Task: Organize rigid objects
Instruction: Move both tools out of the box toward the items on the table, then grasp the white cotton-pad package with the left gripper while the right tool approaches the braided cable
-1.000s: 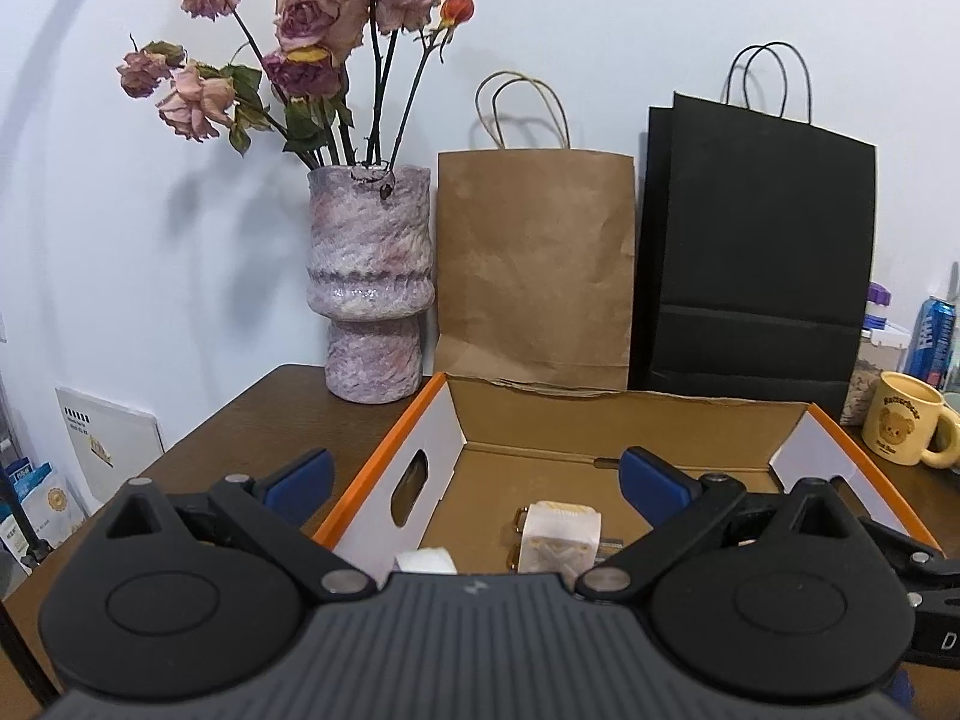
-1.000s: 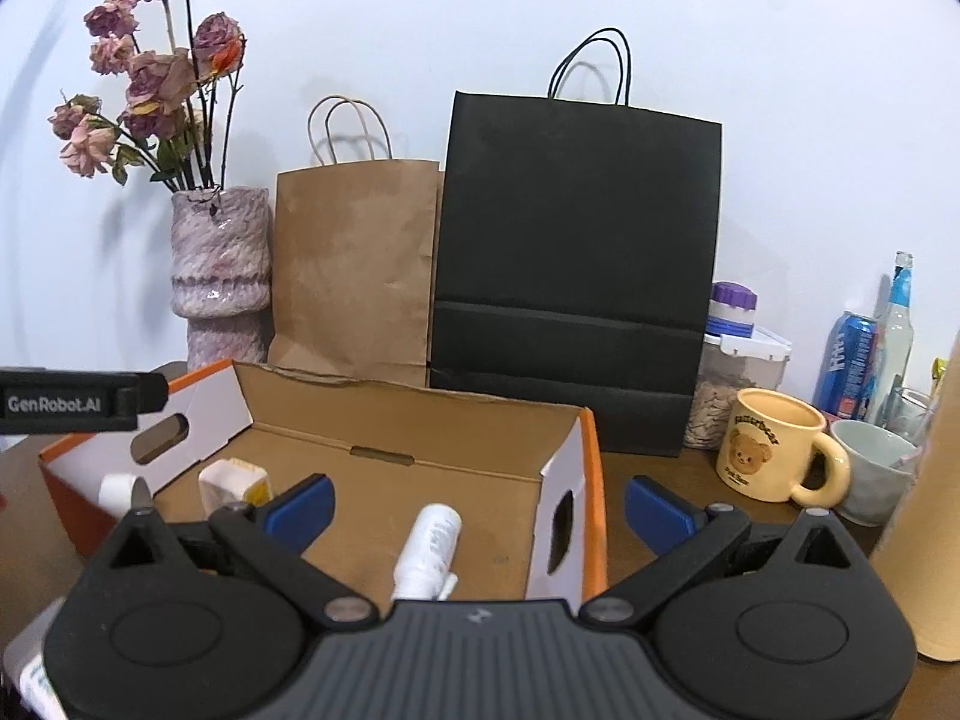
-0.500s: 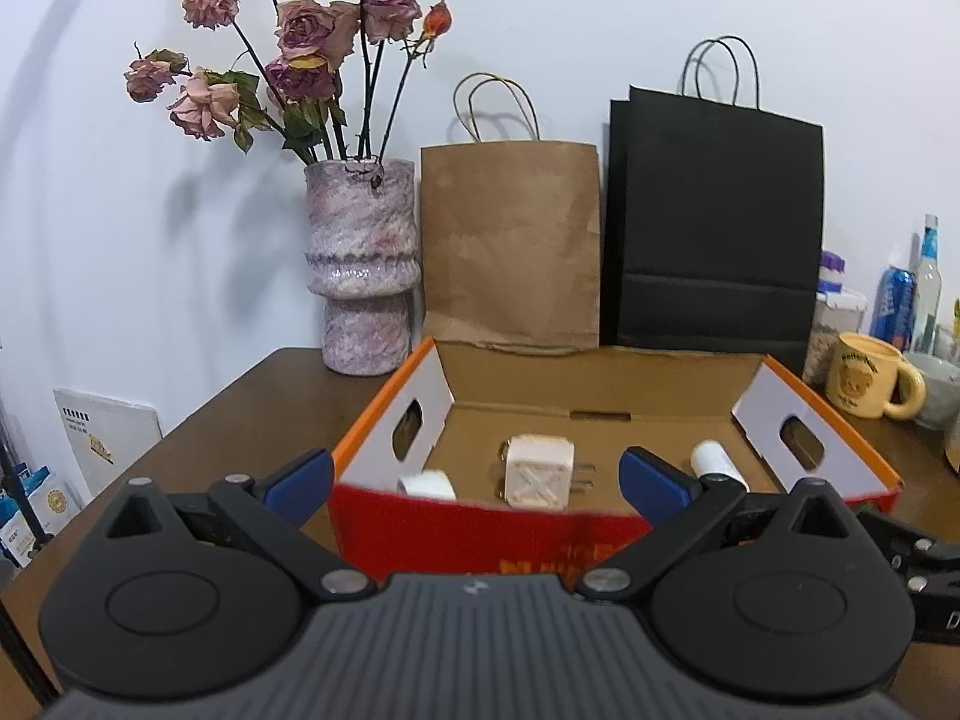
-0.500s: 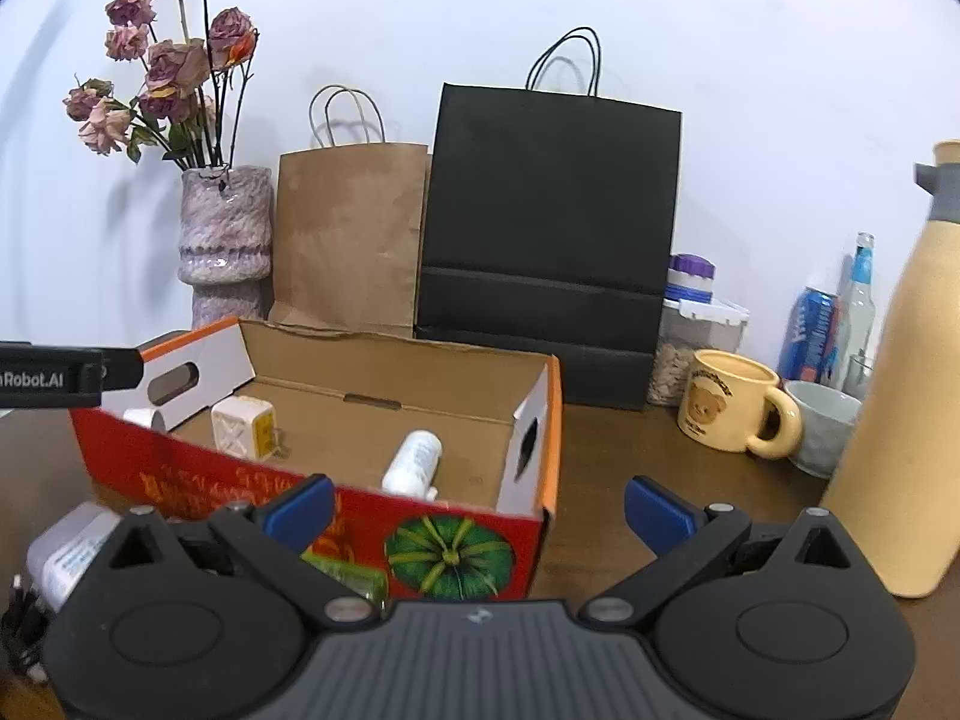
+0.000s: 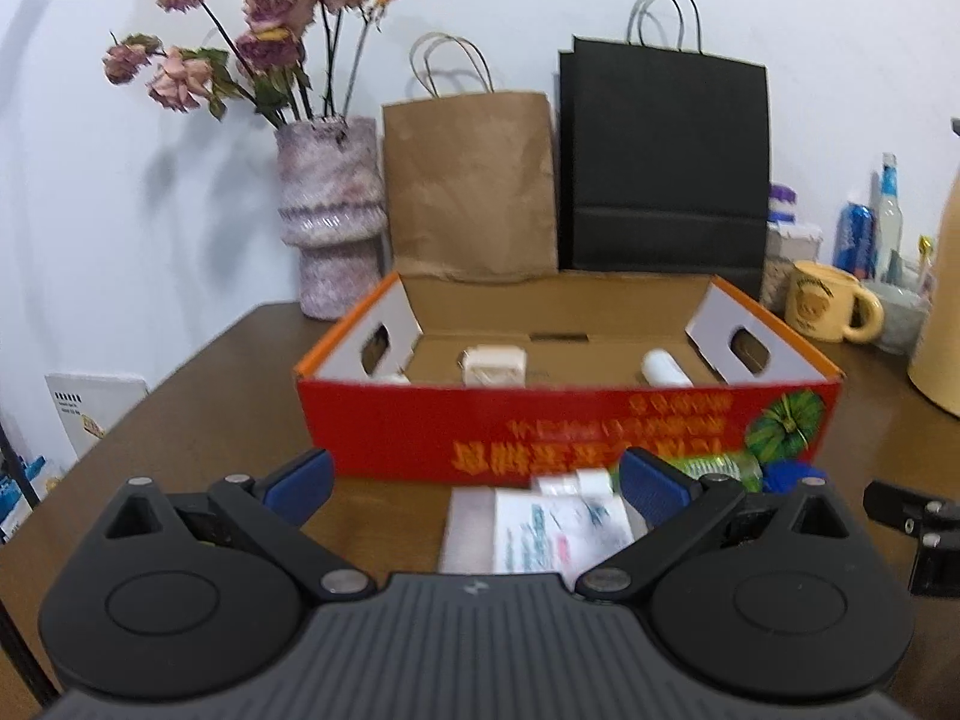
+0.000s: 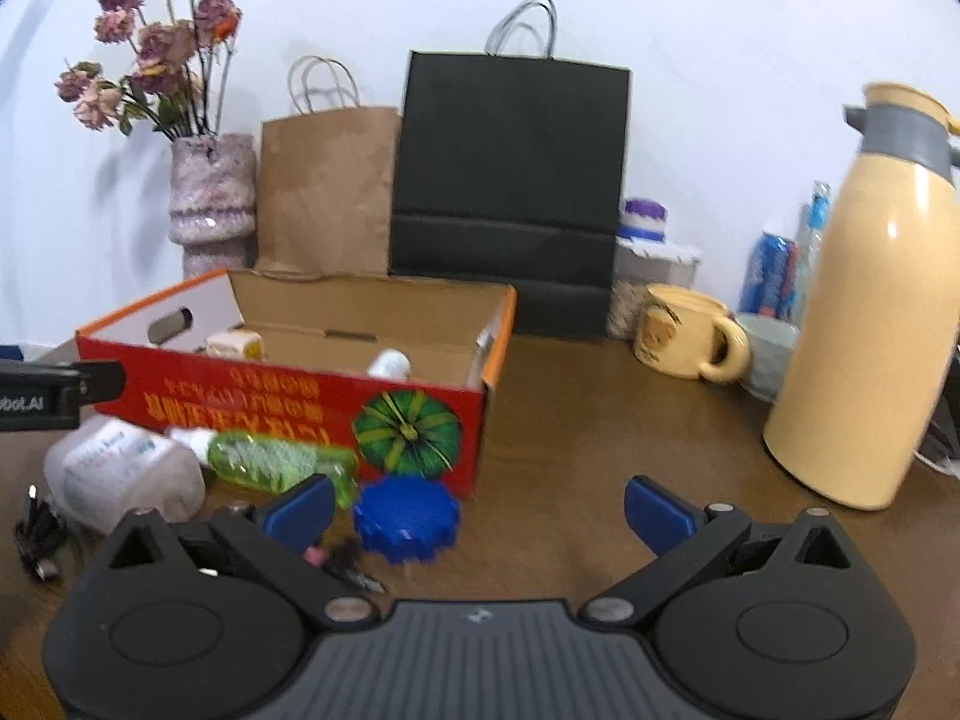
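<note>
1. Clearly both tools have pulled back from the box (image 5: 564, 420) in the last second; before, they looked down into it from close, and now its whole red front wall shows in both views. It stands on the counter (image 6: 600, 450) with the open side up.

2. Now the left tool (image 5: 474, 480) is spread wide and holds nothing. The right tool (image 6: 480, 507) is the same, wide and empty, low over the counter in front of the box.

3. Inside the box lie the things already sorted: a cream cube (image 5: 493, 365) near the middle, a white bottle (image 5: 663, 367) towards the right wall, and one more white thing at the left wall, mostly hidden.

4. With the retreat, the unsorted things come into view, all on the counter just in front of the box: a pale packet (image 6: 123, 477) with print, a green bottle (image 6: 276, 462) lying on its side, and a blue lid (image 6: 407, 519) with a toothed edge.

5. Some small dark things (image 6: 39, 540) lie at the left edge of the right view; I cannot tell what they are.

6. I judge that one placing is finished and the next pick begins. The blue lid is nearest to the right tool, just beside its left finger (image 6: 300, 507), and the packet lies between the left tool's fingers, so either could be next.
</note>
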### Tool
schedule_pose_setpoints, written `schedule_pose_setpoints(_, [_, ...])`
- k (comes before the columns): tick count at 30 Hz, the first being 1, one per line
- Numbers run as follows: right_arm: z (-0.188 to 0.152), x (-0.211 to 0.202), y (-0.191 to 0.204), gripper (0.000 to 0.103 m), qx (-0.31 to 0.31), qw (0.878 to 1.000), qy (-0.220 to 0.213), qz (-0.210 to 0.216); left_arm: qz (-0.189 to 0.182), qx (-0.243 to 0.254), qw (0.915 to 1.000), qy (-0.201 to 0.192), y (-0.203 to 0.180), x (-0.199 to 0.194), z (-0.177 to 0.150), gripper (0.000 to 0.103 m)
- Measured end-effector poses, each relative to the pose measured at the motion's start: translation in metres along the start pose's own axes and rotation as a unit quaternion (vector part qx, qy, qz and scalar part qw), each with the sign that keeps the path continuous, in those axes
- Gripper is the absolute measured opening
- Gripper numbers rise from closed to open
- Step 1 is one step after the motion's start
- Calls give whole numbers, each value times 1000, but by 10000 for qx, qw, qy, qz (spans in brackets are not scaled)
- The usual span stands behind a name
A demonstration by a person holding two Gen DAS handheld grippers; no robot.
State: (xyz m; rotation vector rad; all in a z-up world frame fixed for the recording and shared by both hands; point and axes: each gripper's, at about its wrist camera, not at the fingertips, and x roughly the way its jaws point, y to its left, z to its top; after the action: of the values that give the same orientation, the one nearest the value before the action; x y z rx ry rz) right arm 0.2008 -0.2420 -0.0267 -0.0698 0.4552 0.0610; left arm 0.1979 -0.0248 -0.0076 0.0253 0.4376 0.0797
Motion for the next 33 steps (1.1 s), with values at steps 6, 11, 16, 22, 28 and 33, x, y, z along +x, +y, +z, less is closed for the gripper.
schedule_pose_setpoints(6, [-14, -4, -14, 103, 273, 9991, 258, -208, -138, 100, 9997, 145, -10, -4, -11, 103])
schedule_pose_setpoints(11, [-19, -3, -19, 103, 409, 9980, 390, -285, -151, 258, 9990, 339, -20, 6, -17, 103])
schedule_pose_setpoints(16, [-20, 0, -18, 103, 359, 9979, 464, -288, -78, 229, 9985, 499, -21, 20, -17, 103])
schedule_pose_setpoints(22, [-21, 3, -17, 103, 353, 9976, 529, -286, -90, 166, 9967, 785, -16, 42, -15, 103])
schedule_pose_setpoints(28, [-22, 8, -16, 103, 340, 9971, 625, -270, -129, 179, 9968, 762, -15, 50, -13, 103])
schedule_pose_setpoints(33, [-23, 9, -17, 103, 365, 9968, 663, -260, -144, 191, 9965, 797, -15, 50, -13, 83])
